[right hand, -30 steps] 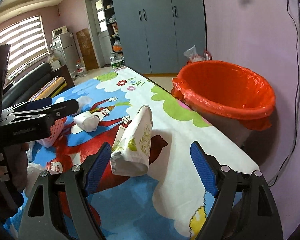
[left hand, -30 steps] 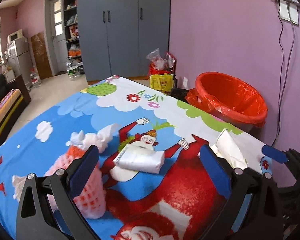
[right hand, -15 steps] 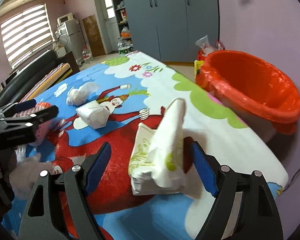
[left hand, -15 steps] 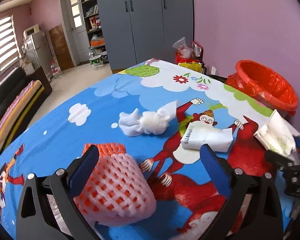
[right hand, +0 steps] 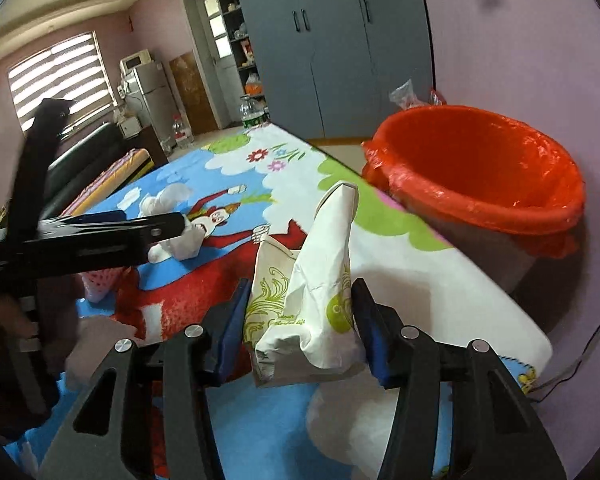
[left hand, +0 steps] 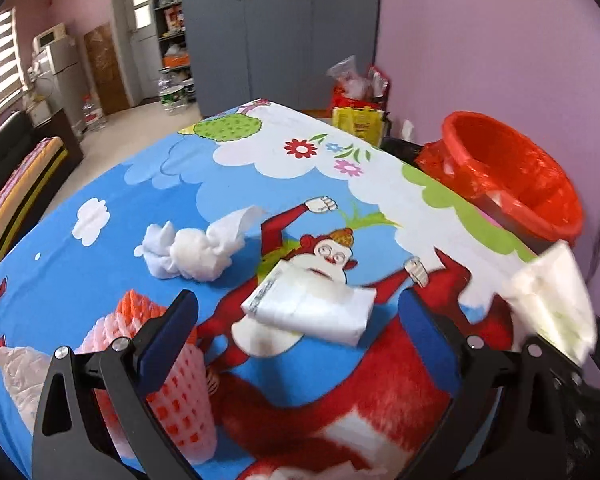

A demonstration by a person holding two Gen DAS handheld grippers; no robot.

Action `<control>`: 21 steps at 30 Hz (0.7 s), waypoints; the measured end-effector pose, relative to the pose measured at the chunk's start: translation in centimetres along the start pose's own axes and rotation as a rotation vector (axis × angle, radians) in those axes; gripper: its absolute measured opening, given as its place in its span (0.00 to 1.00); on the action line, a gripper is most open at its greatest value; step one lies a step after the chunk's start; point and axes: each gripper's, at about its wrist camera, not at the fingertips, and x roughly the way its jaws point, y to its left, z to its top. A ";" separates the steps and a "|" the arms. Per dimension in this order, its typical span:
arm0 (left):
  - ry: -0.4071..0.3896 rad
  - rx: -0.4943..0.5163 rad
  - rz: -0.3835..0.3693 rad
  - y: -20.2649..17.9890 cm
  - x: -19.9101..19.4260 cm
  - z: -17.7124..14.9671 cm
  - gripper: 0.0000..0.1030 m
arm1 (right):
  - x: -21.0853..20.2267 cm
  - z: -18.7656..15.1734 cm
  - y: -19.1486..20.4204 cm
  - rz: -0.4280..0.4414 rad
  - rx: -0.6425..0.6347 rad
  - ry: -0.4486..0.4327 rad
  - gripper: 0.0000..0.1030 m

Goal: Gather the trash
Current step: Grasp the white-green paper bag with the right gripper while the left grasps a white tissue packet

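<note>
White paper bag point(right hand: 312, 300) printed with green swirls stands between the blue pads of the right hand-held gripper point(right hand: 300, 320), whose jaws have just been closing and now pinch it at the desk point(right hand: 440, 280) edge near the red-lined bin point(right hand: 476, 176). Left hand-held gripper point(left hand: 300, 320) is spread wide above a folded white packet point(left hand: 312, 308), with crumpled tissue point(left hand: 196, 248) and pink foam net point(left hand: 180, 392) nearby
</note>
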 end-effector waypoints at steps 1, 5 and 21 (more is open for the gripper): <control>-0.001 -0.007 0.012 -0.2 0.3 0.2 0.94 | -0.2 0.0 -0.2 0.009 0.004 -0.008 0.48; 0.027 -0.051 0.045 -0.7 1.8 1.1 0.94 | -0.6 0.3 -1.2 0.028 0.027 -0.027 0.48; -0.030 0.106 0.060 -2.4 -0.4 -2.4 0.30 | -1.9 -1.0 -0.9 0.029 0.047 -0.010 0.48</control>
